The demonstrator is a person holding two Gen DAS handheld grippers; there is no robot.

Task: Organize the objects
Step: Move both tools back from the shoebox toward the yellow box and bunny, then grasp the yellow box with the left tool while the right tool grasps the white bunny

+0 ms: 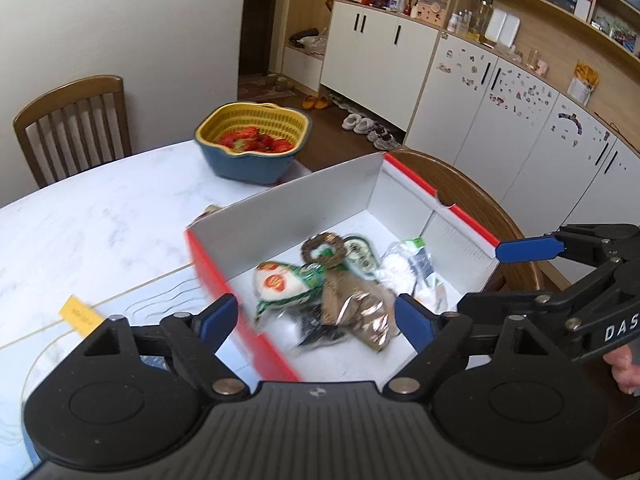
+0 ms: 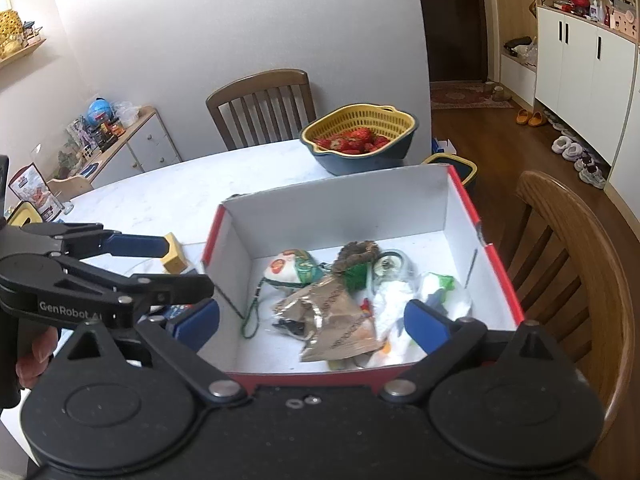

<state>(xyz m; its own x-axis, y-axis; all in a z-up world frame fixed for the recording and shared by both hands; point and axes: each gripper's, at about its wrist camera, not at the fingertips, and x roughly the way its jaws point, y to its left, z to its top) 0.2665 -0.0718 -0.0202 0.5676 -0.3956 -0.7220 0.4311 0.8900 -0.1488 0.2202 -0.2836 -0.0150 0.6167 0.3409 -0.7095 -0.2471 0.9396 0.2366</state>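
A red-edged white box [image 1: 288, 208] [image 2: 344, 208] stands open on the marble table [image 1: 100, 208] [image 2: 160, 196]. Inside lie a crinkled brown foil packet [image 1: 356, 304] [image 2: 332, 316], a white pouch with an orange logo [image 1: 276, 282] [image 2: 286, 266], a white plastic bag [image 1: 404, 268] [image 2: 400, 300] and other small items. My left gripper [image 1: 316, 318] [image 2: 172, 266] hangs open over the box's left wall, holding nothing. My right gripper [image 2: 312, 322] [image 1: 496, 276] is open above the box's near right part, also with nothing between its fingers.
A yellow and blue basket [image 1: 256, 116] [image 2: 360, 114] of strawberries sits beyond the box. A small yellow block [image 2: 175, 258] lies left of the box. One wooden chair [image 2: 260, 96] stands at the far side, another chair [image 2: 580, 260] to the right. A person's hand [image 1: 624, 364] grips the right handle.
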